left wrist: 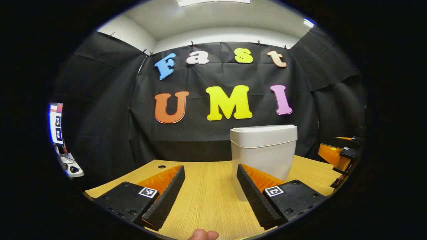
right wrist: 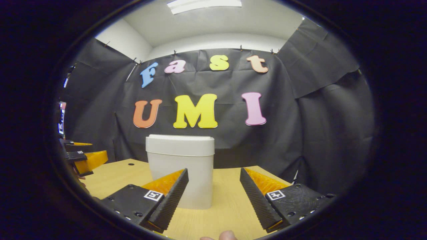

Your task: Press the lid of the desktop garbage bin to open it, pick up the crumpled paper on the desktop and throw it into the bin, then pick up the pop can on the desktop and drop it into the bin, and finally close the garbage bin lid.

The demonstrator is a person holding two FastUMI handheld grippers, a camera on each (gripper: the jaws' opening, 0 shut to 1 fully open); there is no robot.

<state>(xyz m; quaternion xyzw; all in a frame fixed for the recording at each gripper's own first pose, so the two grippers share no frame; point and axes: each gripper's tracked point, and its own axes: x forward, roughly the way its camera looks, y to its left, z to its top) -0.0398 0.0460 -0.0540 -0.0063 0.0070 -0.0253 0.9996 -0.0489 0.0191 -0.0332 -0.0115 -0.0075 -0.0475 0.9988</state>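
Note:
A white desktop garbage bin [left wrist: 263, 153] stands upright on the wooden table [left wrist: 206, 196], its lid [left wrist: 263, 130] down flat. In the left gripper view it sits just beyond my right finger. My left gripper [left wrist: 210, 171] is open above the table with nothing between its fingers. In the right gripper view the same bin [right wrist: 180, 170] stands ahead and to the left, behind my left finger, lid [right wrist: 180, 140] shut. My right gripper [right wrist: 214, 173] is open and holds nothing. Each view catches the other gripper at its edge: the right gripper [left wrist: 340, 155] and the left gripper [right wrist: 85, 158].
Black cloth walls close off the back and sides of the table. A small round hole [left wrist: 161, 166] marks the table's far left corner. A stand with a screen [left wrist: 60, 133] is off the left side. A fingertip [left wrist: 201, 235] shows at the bottom edge.

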